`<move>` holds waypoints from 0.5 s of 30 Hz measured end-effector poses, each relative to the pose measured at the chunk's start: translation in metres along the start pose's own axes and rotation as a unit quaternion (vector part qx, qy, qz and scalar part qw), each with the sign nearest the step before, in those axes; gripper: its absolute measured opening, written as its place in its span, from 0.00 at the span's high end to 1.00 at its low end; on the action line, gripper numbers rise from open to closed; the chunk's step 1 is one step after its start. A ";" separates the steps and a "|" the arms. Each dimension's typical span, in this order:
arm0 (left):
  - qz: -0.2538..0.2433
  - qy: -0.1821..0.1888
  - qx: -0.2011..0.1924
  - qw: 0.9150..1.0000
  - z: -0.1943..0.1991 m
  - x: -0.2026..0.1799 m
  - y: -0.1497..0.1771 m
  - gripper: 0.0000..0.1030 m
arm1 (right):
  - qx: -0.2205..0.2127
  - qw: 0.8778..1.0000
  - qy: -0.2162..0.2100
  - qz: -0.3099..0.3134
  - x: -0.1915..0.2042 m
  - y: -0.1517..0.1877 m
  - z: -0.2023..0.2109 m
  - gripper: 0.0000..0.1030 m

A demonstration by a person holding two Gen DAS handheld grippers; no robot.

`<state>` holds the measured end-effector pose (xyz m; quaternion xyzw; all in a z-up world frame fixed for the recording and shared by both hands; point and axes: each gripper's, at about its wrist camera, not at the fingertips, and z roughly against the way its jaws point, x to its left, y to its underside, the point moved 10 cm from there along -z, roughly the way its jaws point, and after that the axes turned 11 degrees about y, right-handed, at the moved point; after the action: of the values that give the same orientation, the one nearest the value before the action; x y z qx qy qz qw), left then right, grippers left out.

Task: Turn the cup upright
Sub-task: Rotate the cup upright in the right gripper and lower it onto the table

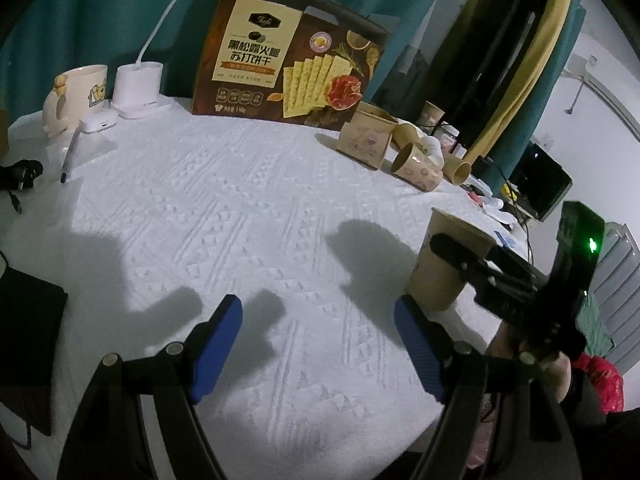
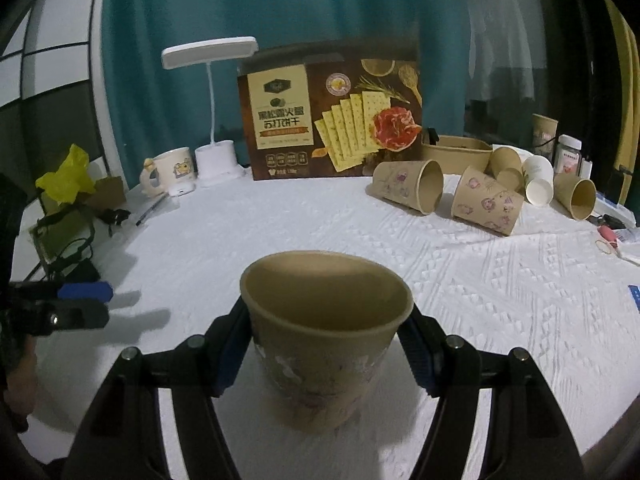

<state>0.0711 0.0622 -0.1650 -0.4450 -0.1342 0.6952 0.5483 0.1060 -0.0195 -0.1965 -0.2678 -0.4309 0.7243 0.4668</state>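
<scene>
Right hand-held gripper [image 2: 326,354], black arms with blue pads, is clamped on the brown printed paper cup [image 2: 326,340]: a pad sits on each flank just under the rim, both look touching the wall. Cup is mouth-up, long axis vertical or nearly so, base on or just above the white embossed tablecloth [image 2: 280,220]; contact under the base is hidden, can't confirm. Relative to the cup: the brown cracker box [image 2: 330,116] stands well behind it at the far table edge, the cluster of tipped-over paper cups [image 2: 486,200] lies behind and to the right, and the white desk lamp [image 2: 212,120] and cream mug [image 2: 172,170] sit behind and to the left. Left gripper [image 1: 318,338] is to the cup's left, jaws wide, holding nothing, hovering over bare cloth; from its camera the cup [image 1: 444,264] is just off to the right. Right arm is the one on the cup, left is only nearby. Judgement: flip looks essentially done. Next move hinges on the axis being truly vertical before the pads part; any residual tilt and the light cup could tip on release.
</scene>
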 end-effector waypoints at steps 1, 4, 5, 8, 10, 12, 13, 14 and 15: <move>-0.004 -0.001 -0.001 1.000 0.000 -0.002 0.001 0.24 | -0.002 1.000 -0.001 0.004 0.002 0.003 0.003 0.36; -0.010 -0.002 -0.002 1.000 -0.002 -0.007 0.004 0.24 | -0.003 1.000 -0.004 0.007 0.004 0.010 0.006 0.36; -0.013 -0.002 -0.002 1.000 -0.002 -0.009 0.005 0.24 | -0.004 1.000 -0.005 0.007 0.005 0.012 0.008 0.36; -0.024 -0.002 0.000 1.000 -0.004 -0.016 0.009 0.24 | -0.005 1.000 -0.005 0.010 0.008 0.017 0.010 0.36; -0.030 -0.001 0.001 1.000 -0.005 -0.020 0.012 0.24 | -0.008 1.000 -0.003 0.013 0.009 0.019 0.012 0.36; -0.036 -0.001 0.002 0.999 -0.006 -0.023 0.014 0.24 | -0.008 1.000 0.001 0.016 0.008 0.020 0.014 0.36; -0.040 -0.002 0.002 0.999 -0.006 -0.026 0.015 0.24 | -0.009 1.000 0.000 0.015 0.008 0.021 0.015 0.36; -0.043 -0.001 0.001 0.999 -0.006 -0.028 0.016 0.24 | -0.011 1.000 0.000 0.015 0.007 0.022 0.018 0.36; -0.047 -0.001 -0.001 0.999 -0.005 -0.031 0.017 0.24 | -0.011 1.000 0.000 0.015 0.006 0.022 0.019 0.36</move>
<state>0.0639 0.0275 -0.1647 -0.4378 -0.1561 0.6693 0.5797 0.0786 -0.0249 -0.2068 -0.2793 -0.4346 0.7266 0.4530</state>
